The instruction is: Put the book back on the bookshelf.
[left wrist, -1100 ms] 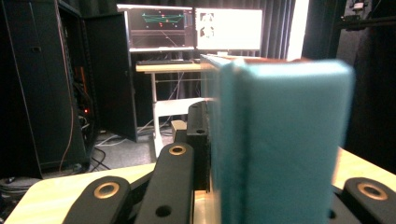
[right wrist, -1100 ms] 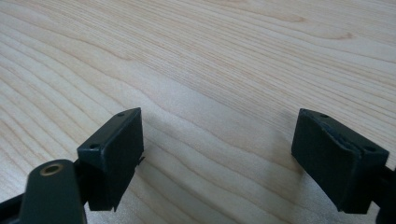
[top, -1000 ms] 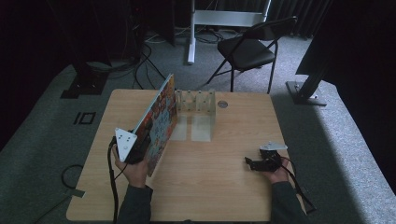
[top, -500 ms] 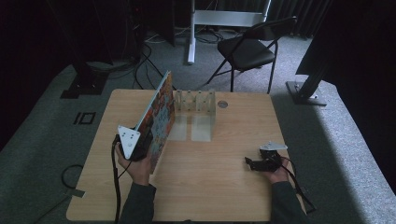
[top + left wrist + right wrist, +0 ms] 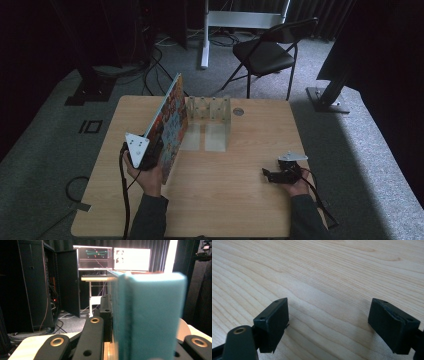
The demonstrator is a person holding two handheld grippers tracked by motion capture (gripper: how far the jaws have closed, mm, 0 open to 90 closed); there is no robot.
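Note:
A large flat book [image 5: 170, 122] with a bright, colourful cover stands tilted on its long edge over the left half of the wooden table [image 5: 240, 200]. My left gripper [image 5: 155, 150] is shut on its near end. In the left gripper view the book's thick teal edge [image 5: 150, 315] sits between the black jaws of my left gripper [image 5: 140, 335]. At the near right, my right gripper [image 5: 267, 175] lies low on the table, pointing left. In the right gripper view my right gripper [image 5: 328, 325] is open, with bare wood between the pads.
A clear plastic rack [image 5: 207, 107] with several upright dividers stands at the back middle of the table, just right of the book's far end. A small round disc [image 5: 238, 111] lies beside it. A folding chair [image 5: 265, 52] stands beyond the table.
The book stands a little steeper, its top edge swung slightly left. Both hands stay where they were.

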